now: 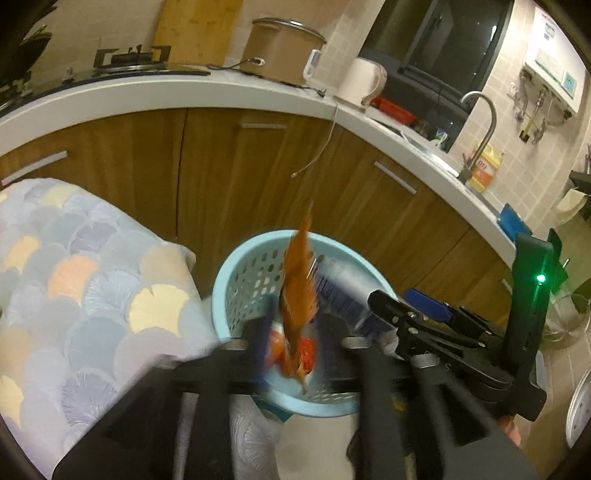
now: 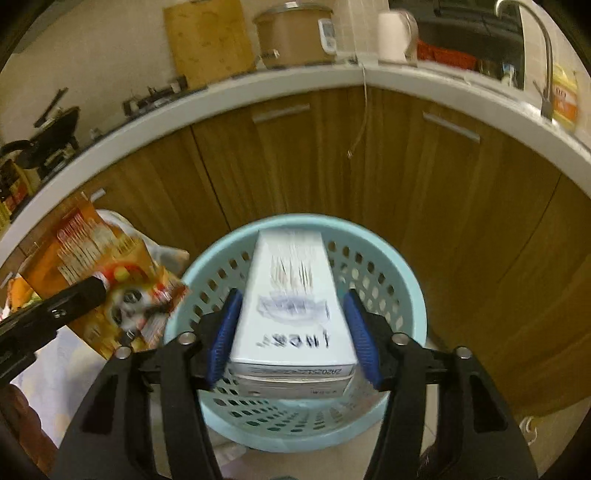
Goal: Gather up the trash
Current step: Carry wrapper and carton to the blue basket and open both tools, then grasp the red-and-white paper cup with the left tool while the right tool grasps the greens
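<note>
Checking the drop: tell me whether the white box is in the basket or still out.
Not yet in: the white box sits between the right hand-held gripper's blue pads, above the blue basket.

White box (image 2: pixel 291 295) above the blue basket (image 2: pixel 413 291): upside-down code on its near edge, roughly "ZA2025122…", blurred. Orange packet's (image 2: pixel 92 269) print unreadable.

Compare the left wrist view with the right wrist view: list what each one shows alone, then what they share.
Left wrist only: the patterned cloth, the wall heater, and the orange wrapper seen edge-on, blurred, between that gripper's jaws.

Right wrist only: the printed face of the white box, blue pads beside it with a gap showing on the right.

Both: the blue basket, wooden cabinets, rice cooker, kettle and faucet.
</note>
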Demonstrator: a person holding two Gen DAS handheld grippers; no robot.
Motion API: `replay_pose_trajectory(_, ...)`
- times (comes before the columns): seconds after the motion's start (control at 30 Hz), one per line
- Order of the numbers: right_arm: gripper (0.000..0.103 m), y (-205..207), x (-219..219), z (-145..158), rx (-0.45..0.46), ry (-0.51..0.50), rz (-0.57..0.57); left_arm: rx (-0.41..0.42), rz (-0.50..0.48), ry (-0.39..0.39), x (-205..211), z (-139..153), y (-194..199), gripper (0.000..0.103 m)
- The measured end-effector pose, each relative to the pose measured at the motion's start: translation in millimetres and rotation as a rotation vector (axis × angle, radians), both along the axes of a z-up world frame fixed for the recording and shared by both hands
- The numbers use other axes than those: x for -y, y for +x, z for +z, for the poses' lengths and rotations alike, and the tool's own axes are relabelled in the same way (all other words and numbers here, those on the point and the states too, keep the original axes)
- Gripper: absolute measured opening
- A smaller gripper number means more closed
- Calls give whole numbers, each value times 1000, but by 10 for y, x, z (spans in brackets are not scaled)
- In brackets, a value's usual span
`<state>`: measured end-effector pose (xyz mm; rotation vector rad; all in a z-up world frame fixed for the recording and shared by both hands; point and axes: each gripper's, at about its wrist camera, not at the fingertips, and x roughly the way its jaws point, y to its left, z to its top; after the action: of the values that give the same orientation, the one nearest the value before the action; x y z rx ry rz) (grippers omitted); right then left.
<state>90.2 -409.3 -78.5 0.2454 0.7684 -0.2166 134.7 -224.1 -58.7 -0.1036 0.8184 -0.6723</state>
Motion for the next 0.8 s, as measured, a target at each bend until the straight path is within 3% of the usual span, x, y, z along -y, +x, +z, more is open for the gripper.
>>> replay_pose_trajectory(0.17, 61, 23, 51, -110, -29, 22, -11, 11, 11, 18, -48, -34, -36, 42)
replay_pose_trajectory(0.47, 61, 6, -214, 93, 23, -4, 46, 35, 48, -4, -312, 77, -125, 42)
replay_pose_trajectory(0.8, 59, -29, -1032, 505, 155, -45, 225, 96, 163, -41, -973, 333, -339, 42)
